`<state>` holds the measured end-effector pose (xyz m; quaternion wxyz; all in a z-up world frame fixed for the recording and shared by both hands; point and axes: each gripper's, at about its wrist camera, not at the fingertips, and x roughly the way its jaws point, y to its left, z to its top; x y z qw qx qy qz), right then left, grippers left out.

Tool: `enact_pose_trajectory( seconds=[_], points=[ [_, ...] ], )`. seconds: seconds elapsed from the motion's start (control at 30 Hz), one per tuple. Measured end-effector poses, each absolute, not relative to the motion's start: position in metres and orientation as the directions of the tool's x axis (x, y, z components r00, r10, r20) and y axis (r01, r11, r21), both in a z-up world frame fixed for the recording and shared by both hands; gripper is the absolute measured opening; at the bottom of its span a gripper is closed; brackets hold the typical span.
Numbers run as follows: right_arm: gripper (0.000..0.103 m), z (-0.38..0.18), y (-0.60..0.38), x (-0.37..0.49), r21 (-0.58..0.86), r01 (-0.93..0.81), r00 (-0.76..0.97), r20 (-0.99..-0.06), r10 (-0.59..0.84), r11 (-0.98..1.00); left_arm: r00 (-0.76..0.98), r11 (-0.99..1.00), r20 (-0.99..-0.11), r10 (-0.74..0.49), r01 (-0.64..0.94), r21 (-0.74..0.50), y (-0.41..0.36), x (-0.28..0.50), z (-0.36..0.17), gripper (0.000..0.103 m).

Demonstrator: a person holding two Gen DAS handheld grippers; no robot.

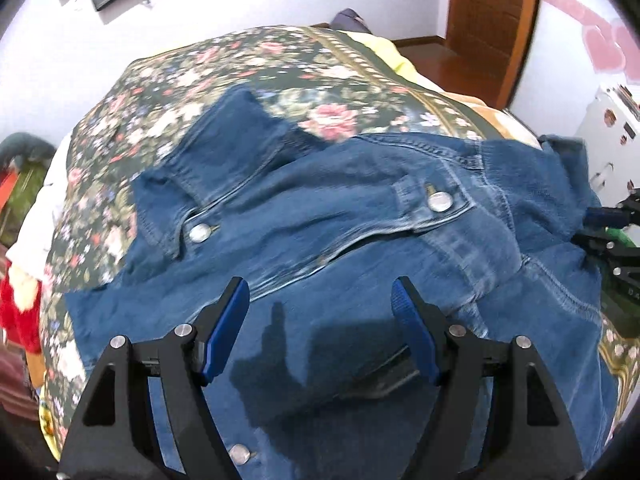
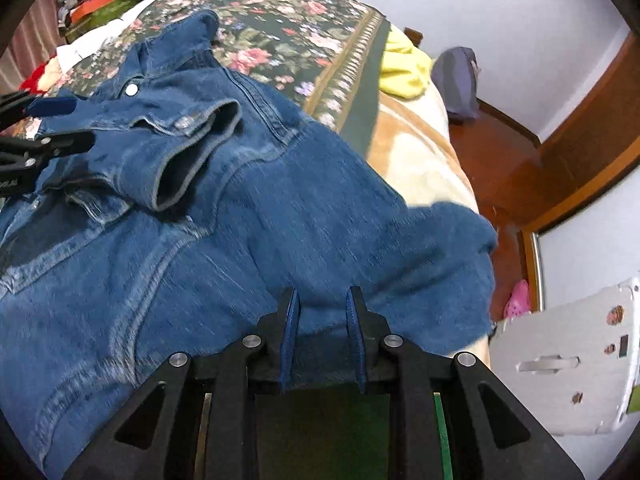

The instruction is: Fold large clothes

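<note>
Denim jacket point(image 1: 360, 216), one item, spread front-up on a floral bedspread point(image 1: 248, 80). Snaps visible; collar at the far side from the left tongs.

Progress: early to middle, by my reading. One sleeve point(image 2: 180, 152) lies folded across the chest, cuff open toward the right tongs. The right-hand side hangs bunched over the bed edge, unfolded. The lower body shows no fold. Left to do: bring in the right side, then double the body.

Left tongs point(image 1: 320, 308): jaws wide apart, empty, hovering just above the lower front panel; their shadow falls on the cloth between the jaws. Chest flaps and snaps lie ahead of the tips.

Right tongs point(image 2: 322, 308): jaws narrowed around a bulge of denim at the right side. The cloth fills the gap between the pads, so I judge it gripped, though contact is not sharp. Folded sleeve lies ahead and to their left; bed edge and floor point(image 2: 500, 168) to their right.
</note>
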<state>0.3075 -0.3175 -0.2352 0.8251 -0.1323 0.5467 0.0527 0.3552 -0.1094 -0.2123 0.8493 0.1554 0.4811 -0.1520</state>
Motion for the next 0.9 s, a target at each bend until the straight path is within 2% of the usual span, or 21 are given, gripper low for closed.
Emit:
enact_pose_trajectory(
  seconds=[0.07,0.37,0.57,0.63,0.67,0.7,0.77,0.8,0.9],
  points=[
    [0.02,-0.234,-0.33,0.303,-0.188,-0.193,0.399,-0.912,-0.098,0.963,0.472,0.898,-0.875,-0.11,0.424,0.116,-0.12,0.361,-0.22,0.073],
    [0.02,-0.247,-0.413,0.318,0.081,0.004,0.323,-0.943,0.076,0.997,0.497,0.87,-0.867,-0.039,0.443,0.215,-0.152,0.365,-0.237,0.073],
    [0.023,-0.257,-0.42,0.325,0.053,-0.025,0.288,-0.956,0.058,0.998,0.483,0.884,-0.873,-0.06,0.432,0.179,-0.148,0.366,-0.238,0.073],
    [0.032,-0.256,-0.42,0.323,0.021,-0.034,0.291,-0.956,0.03,0.999,0.479,0.887,-0.875,-0.066,0.43,0.169,-0.147,0.367,-0.239,0.073],
    [0.045,-0.256,-0.42,0.32,-0.019,-0.039,0.297,-0.955,-0.006,0.999,0.479,0.888,-0.875,-0.068,0.429,0.166,-0.147,0.367,-0.239,0.073],
    [0.07,-0.257,-0.42,0.321,-0.054,-0.039,0.304,-0.952,-0.04,0.998,0.479,0.889,-0.875,-0.07,0.428,0.163,-0.146,0.367,-0.239,0.073],
    [0.095,-0.257,-0.423,0.318,-0.167,-0.017,0.33,-0.932,-0.152,0.986,0.479,0.89,-0.875,-0.072,0.427,0.16,-0.146,0.367,-0.239,0.073],
    [0.096,-0.258,-0.428,0.313,-0.17,-0.015,0.347,-0.925,-0.155,0.985,0.479,0.89,-0.875,-0.072,0.426,0.161,-0.146,0.367,-0.239,0.073],
    [0.095,-0.261,-0.454,0.307,-0.009,0.064,0.325,-0.945,-0.029,0.998,0.487,0.886,-0.871,-0.066,0.43,0.173,-0.148,0.366,-0.238,0.073]
  ],
)
